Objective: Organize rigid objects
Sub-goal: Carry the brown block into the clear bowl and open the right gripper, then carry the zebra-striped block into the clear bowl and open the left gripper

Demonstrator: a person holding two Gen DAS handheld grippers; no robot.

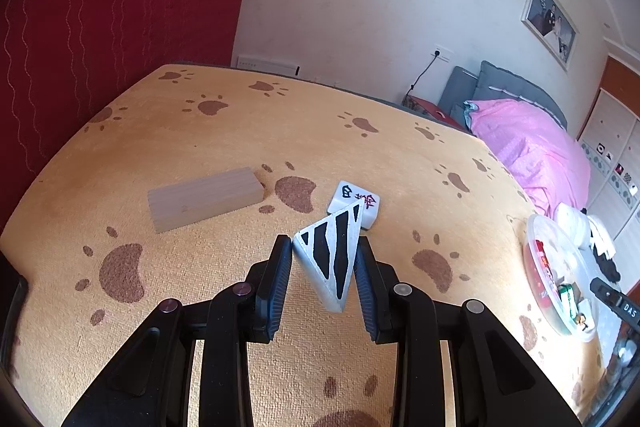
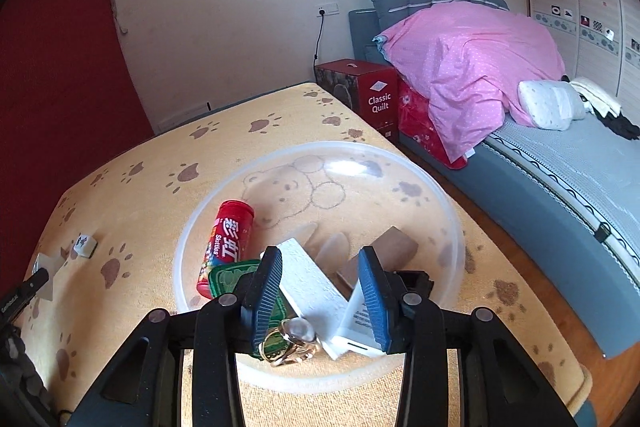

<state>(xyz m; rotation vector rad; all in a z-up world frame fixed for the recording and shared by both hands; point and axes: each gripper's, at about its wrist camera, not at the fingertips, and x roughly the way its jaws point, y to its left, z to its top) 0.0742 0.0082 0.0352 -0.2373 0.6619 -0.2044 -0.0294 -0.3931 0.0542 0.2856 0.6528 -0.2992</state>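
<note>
left claw pinching striped wedge | right claw spread | paw-print cloth | bed

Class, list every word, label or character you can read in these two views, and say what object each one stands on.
"Classic Quilt": red box beside the bed.
"Skittles", plus large Chinese characters I cannot make out: red candy tube in the clear tray.
"DAS", cut off: black hand-held gripper at the picture's right edge.
Black and red Chinese characters, unclear: mahjong tile.
Small print, too blurred: white card.
</note>
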